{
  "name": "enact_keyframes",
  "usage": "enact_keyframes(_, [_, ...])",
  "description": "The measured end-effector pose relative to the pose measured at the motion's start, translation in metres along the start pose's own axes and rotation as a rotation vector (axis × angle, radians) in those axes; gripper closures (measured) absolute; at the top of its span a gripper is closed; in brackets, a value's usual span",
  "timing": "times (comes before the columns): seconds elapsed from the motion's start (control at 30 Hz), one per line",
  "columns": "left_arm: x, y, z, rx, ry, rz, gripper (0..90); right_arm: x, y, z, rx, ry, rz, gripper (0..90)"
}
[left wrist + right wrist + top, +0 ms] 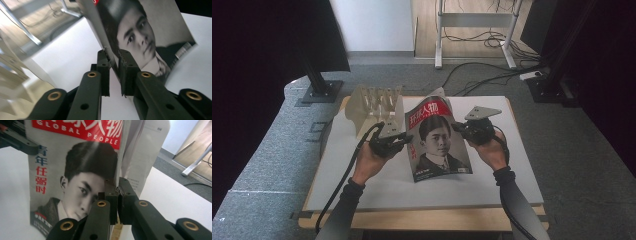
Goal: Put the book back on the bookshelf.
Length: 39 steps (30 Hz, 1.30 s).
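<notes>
Black jaws of the left hand-held gripper point(113, 65) are being closed on the magazine's point(438, 142) left edge; the right hand-held gripper point(117, 187) is clamping its right edge (magazine raised above the table point(362, 175)). Next, probably, carrying toward the rack point(374, 102).

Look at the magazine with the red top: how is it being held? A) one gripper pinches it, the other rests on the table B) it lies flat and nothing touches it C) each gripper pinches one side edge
C: the left gripper and the right gripper each clamp a side edge of the magazine, tilting it up off the table.
</notes>
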State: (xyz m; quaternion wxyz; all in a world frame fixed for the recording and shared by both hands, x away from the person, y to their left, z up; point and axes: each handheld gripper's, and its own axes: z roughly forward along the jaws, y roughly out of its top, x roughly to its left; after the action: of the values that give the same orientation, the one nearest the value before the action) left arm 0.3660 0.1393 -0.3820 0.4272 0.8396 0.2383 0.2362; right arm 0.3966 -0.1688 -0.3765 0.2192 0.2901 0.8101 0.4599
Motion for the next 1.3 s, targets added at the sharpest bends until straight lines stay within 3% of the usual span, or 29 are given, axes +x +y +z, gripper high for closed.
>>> enact_keyframes(0.13, [0.0, 0.0, -0.006, -0.021, 0.012, 0.013, 84.9, 0.0, -0.001, 0.002, 0.001, 0.004, 0.001, 85.9])
enact_keyframes(0.3, [-0.004, -0.002, -0.013, -0.018, -0.02, 0.023, 84.2, -0.002, -0.009, -0.003, -0.008, 0.019, 0.013, 86.2])
enact_keyframes(0.43, [-0.008, 0.004, -0.011, -0.009, -0.038, 0.045, 78.0, 0.0, -0.013, -0.011, -0.009, 0.036, -0.002, 86.1])
enact_keyframes(0.53, [-0.008, 0.011, -0.005, -0.003, -0.016, 0.044, 71.6, 0.001, -0.018, -0.015, -0.02, 0.044, -0.002, 86.1])
enact_keyframes(0.67, [-0.006, 0.016, -0.001, 0.003, 0.0, 0.034, 81.4, 0.001, -0.02, -0.018, -0.019, 0.053, -0.004, 86.1])
enact_keyframes(0.8, [-0.007, 0.015, -0.008, 0.014, -0.053, 0.046, 82.8, -0.001, -0.023, -0.021, -0.011, 0.063, -0.008, 85.7])
enact_keyframes(0.83, [-0.008, 0.017, -0.006, -0.016, -0.055, 0.058, 75.1, -0.001, -0.024, -0.022, -0.013, 0.066, -0.006, 85.7])
enact_keyframes(0.87, [-0.008, 0.017, -0.006, -0.016, -0.055, 0.058, 69.7, -0.001, -0.024, -0.022, -0.013, 0.066, -0.006, 85.7])
enact_keyframes(0.93, [-0.007, 0.025, -0.001, -0.021, -0.07, 0.042, 65.5, 0.0, -0.025, -0.023, -0.016, 0.076, -0.012, 85.7])
enact_keyframes(1.03, [-0.006, 0.029, 0.003, 0.003, -0.074, 0.035, 67.3, 0.0, -0.025, -0.023, -0.018, 0.078, -0.012, 85.6])
enact_keyframes(1.1, [-0.006, 0.031, 0.005, 0.026, -0.052, 0.037, 75.5, -0.001, -0.026, -0.024, -0.017, 0.082, -0.01, 85.4])
enact_keyframes(1.13, [-0.003, 0.032, 0.005, 0.035, -0.056, 0.016, 82.0, -0.002, -0.027, -0.024, -0.021, 0.086, -0.004, 85.1])
enact_keyframes(1.3, [0.003, 0.03, 0.004, 0.039, -0.087, -0.014, 86.6, -0.002, -0.03, -0.024, -0.016, 0.082, 0.001, 82.5])
